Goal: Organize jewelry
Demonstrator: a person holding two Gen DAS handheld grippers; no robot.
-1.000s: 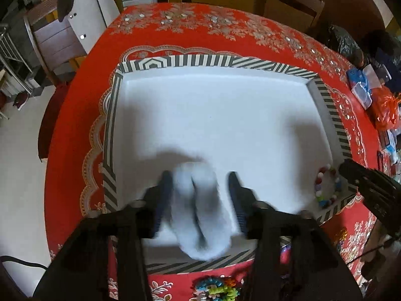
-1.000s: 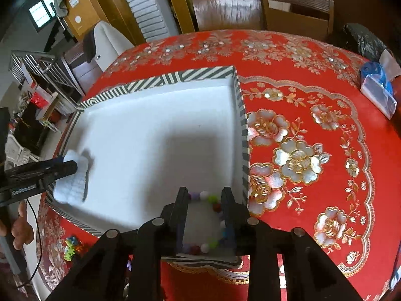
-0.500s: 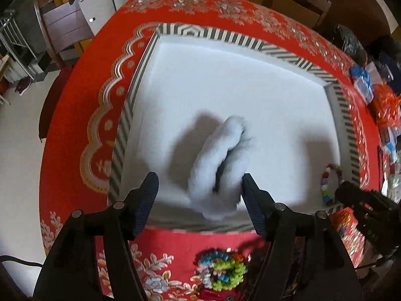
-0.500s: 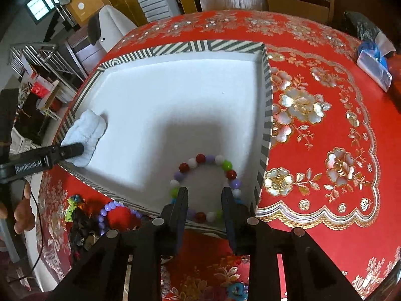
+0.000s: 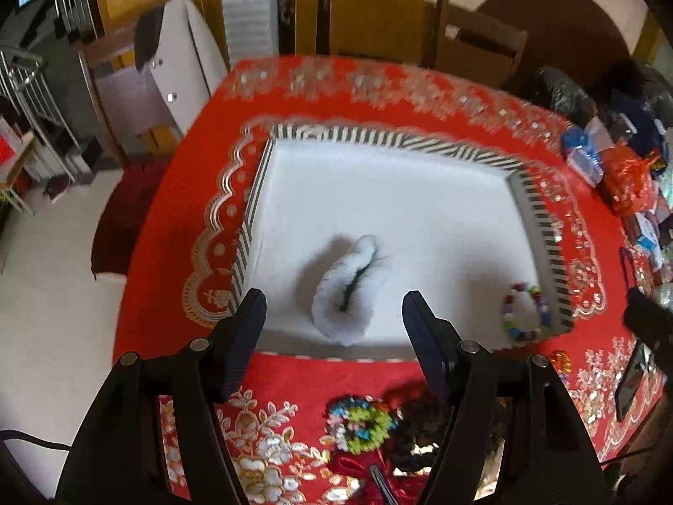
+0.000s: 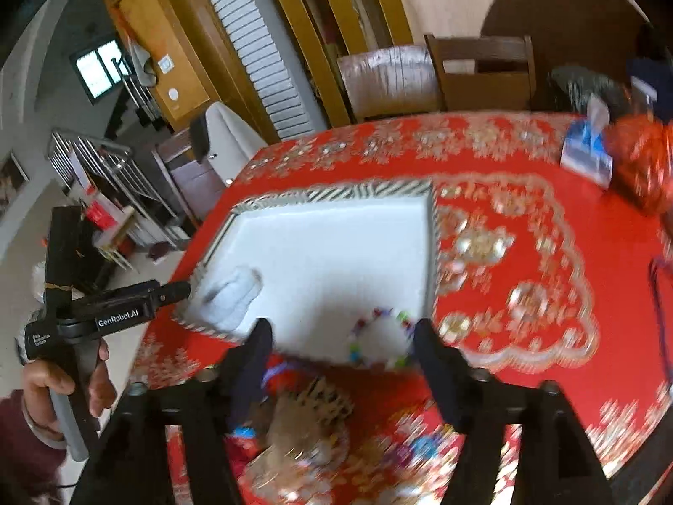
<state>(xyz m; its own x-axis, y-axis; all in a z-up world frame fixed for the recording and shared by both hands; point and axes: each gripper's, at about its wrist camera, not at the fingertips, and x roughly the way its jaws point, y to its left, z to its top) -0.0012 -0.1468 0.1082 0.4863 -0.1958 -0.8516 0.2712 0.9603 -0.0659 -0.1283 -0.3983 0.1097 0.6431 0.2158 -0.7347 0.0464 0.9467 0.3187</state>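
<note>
A white tray with a striped rim (image 5: 252, 206) (image 6: 431, 248) sits on the red tablecloth. A fluffy white scrunchie (image 5: 349, 290) (image 6: 235, 294) lies in its near left part. A multicoloured bead bracelet (image 5: 523, 311) (image 6: 378, 336) lies in its near right corner. My left gripper (image 5: 334, 336) is open and empty, just in front of the tray's near rim. My right gripper (image 6: 343, 357) is open and empty, above the near rim by the bracelet. The left gripper's body (image 6: 122, 303) shows in the right wrist view.
More jewelry lies on the cloth in front of the tray: a colourful scrunchie (image 5: 361, 421) and a dark pile (image 5: 425, 425), blurred in the right view (image 6: 303, 429). Bags and boxes (image 5: 610, 164) crowd the right table edge. Chairs (image 6: 437, 80) stand behind.
Both grippers have opened and drawn back and up from the tray. The left let go of the white scrunchie; the right let go of the bead bracelet. Both items lie in the tray.
</note>
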